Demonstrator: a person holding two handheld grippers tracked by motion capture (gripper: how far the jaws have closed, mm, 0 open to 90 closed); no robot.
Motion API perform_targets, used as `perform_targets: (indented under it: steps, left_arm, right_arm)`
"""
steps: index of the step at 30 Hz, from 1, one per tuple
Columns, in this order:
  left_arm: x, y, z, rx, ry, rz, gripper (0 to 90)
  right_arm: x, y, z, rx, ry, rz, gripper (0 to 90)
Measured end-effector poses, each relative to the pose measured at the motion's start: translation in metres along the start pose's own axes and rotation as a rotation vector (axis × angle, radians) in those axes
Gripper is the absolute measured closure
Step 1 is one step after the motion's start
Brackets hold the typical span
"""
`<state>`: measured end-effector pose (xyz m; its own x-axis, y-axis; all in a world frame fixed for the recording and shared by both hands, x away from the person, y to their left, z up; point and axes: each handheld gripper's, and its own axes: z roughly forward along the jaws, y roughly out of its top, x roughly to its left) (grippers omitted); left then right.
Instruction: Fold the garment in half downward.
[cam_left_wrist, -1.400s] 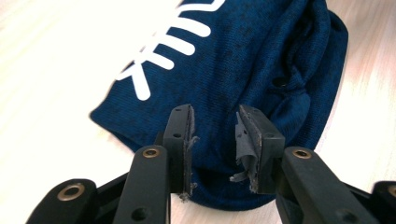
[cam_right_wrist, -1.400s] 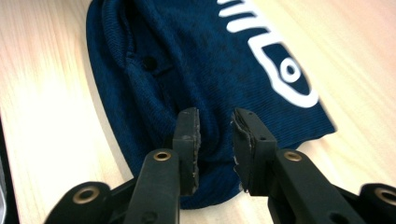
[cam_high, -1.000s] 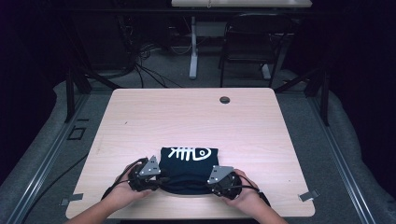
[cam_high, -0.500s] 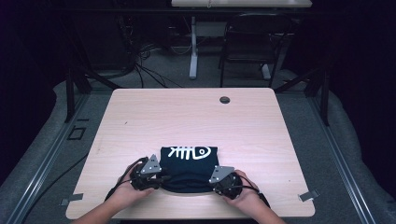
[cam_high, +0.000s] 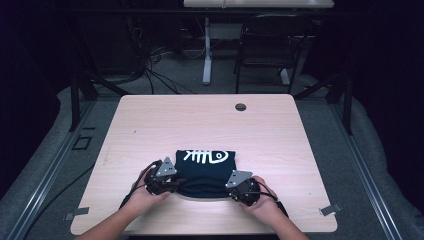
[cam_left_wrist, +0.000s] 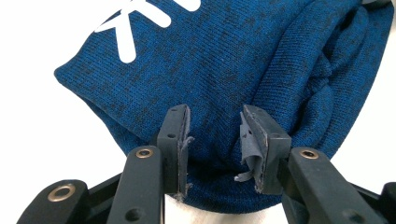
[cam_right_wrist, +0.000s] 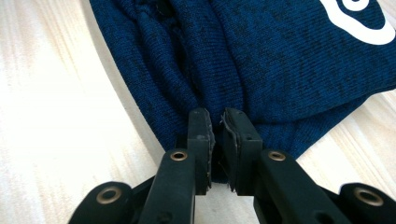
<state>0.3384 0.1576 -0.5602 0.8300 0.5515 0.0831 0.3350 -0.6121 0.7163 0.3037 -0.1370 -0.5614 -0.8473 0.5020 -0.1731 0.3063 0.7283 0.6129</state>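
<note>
Since the earlier frames, the left gripper (cam_high: 170, 184) has been nudged a little along the near edge of the folded blue shirt (cam_high: 206, 172), and its jaws have been opened a touch further; the shirt itself hasn't been shifted.

Up close in the left gripper view, the jaws are spread with a bulge of the folded blue shirt (cam_left_wrist: 243, 79) sitting between them, the fabric not squeezed by the pads. In the right gripper view, the right gripper (cam_right_wrist: 215, 123) is pressed nearly together, and a thin fold of the shirt's (cam_right_wrist: 261, 60) near edge is pinched between the jaws.

Farther out, the shirt is laid flat on the pale wood surface (cam_high: 200, 120), just beyond both sets of jaws, with a white fish-skeleton print (cam_high: 207, 156) facing up at its far side.
</note>
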Motion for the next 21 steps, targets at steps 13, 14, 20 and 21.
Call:
perform_targets:
  steps: [13,14,20,21]
  left_arm:
    - [0.002,-0.002,-0.008,-0.025,-0.008,-0.048,59.1]
    - [0.002,-0.002,-0.011,-0.030,-0.010,-0.053,59.1]
    - [0.006,-0.007,-0.020,-0.032,-0.001,-0.067,58.7]
    - [0.006,-0.008,-0.021,-0.036,-0.001,-0.073,58.6]
  right_arm:
    - [-0.003,-0.002,-0.010,-0.042,-0.001,0.053,77.1]
    - [-0.003,-0.002,-0.010,-0.042,-0.001,0.053,77.1]
    - [-0.006,-0.005,-0.022,-0.076,-0.007,0.095,76.4]
    - [-0.007,-0.006,-0.023,-0.083,-0.009,0.102,76.3]
